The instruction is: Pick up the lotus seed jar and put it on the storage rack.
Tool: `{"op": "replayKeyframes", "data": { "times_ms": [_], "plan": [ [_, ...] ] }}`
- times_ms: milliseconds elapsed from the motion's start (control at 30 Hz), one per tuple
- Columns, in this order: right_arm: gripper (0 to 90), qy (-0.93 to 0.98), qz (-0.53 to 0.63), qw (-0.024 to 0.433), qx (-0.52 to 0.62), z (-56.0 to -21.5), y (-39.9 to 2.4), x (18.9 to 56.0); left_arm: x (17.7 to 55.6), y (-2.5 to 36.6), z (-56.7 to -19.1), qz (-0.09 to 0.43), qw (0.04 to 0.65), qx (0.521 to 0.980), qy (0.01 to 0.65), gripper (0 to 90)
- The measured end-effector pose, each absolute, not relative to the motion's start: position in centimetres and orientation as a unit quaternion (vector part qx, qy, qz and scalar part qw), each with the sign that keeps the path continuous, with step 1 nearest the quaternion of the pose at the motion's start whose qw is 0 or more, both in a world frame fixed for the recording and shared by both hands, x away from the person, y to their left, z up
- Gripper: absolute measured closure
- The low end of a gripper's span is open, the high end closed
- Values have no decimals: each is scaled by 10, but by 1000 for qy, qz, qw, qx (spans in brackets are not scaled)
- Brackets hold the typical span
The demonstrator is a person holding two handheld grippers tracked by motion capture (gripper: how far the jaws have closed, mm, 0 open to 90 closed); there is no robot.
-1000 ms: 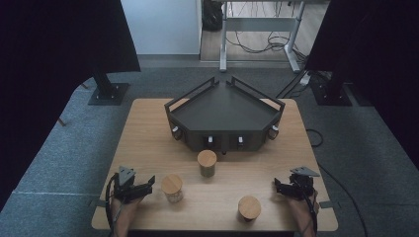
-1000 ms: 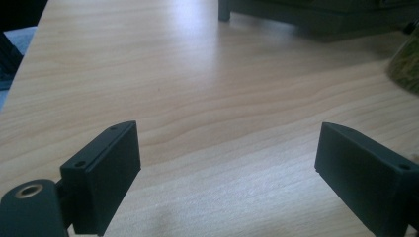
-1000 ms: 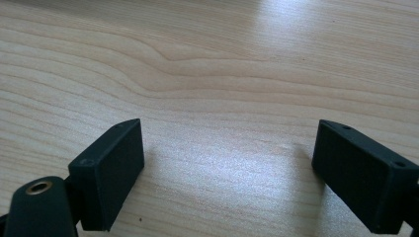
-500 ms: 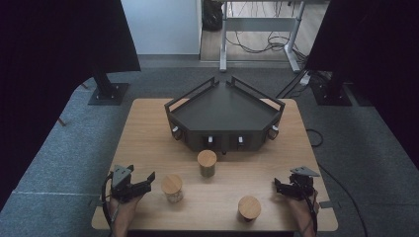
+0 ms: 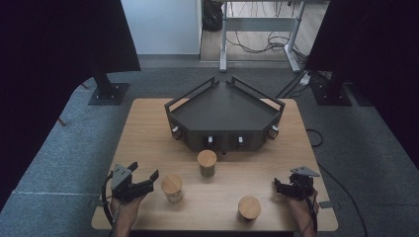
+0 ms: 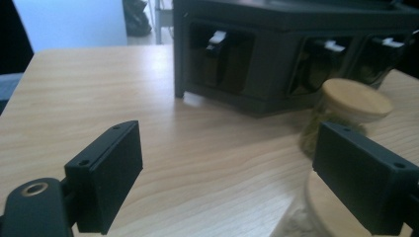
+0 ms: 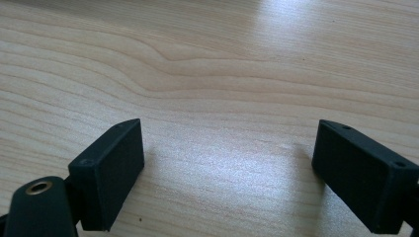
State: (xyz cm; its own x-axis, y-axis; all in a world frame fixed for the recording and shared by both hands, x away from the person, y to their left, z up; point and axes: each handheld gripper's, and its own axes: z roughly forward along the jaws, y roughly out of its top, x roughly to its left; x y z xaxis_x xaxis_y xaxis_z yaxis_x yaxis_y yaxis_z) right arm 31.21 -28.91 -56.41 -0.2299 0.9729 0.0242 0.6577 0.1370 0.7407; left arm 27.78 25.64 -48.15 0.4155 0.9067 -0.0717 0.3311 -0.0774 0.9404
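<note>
- Since the earlier frame, the left gripper (image 5: pixel 148 178) has lifted a little off the table and edged toward the nearest jar; its jaws have just been closing slightly, with nothing between them. The right gripper (image 5: pixel 279 186) sits where it was.
- Wooden table (image 5: pixel 148 128): it carries everything, with grey carpet around it.
- Black tray (image 5: pixel 222 111): an angular, railed stand at the far middle of the table, with small white-tabbed compartments along its near face.
- Left gripper: at the near left corner, jaws apart and empty. In the left gripper view the jaws frame bare wood, and the nearest jar's lid peeks in beside the right-hand jaw.
- Right gripper: at the near right edge, low over the table, jaws apart with only wood grain between them in the right gripper view.
- Nearest jar (image 5: pixel 172 187): cork-lidded, upright, just beside the left gripper's tips, not touching them as far as can be seen.
- Middle jar (image 5: pixel 207 163): upright, just in front of the tray, holding something greenish.
- Third jar (image 5: pixel 249 207): near the front edge, between the two grippers and closer to the right one.
</note>
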Motion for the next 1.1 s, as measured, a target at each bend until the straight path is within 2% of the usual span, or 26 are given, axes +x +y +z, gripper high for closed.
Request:
{"op": "replayKeyframes", "data": {
  "times_ms": [533, 1100],
  "plan": [
    [118, 715, 325, 242, 570, -564, -289, 313, 272, 236, -476, 277, 527, 682, 426, 75],
    [117, 717, 326, 241, 568, -564, -290, 314, 267, 217, -490, 266, 533, 694, 405, 72]
  ]
}}
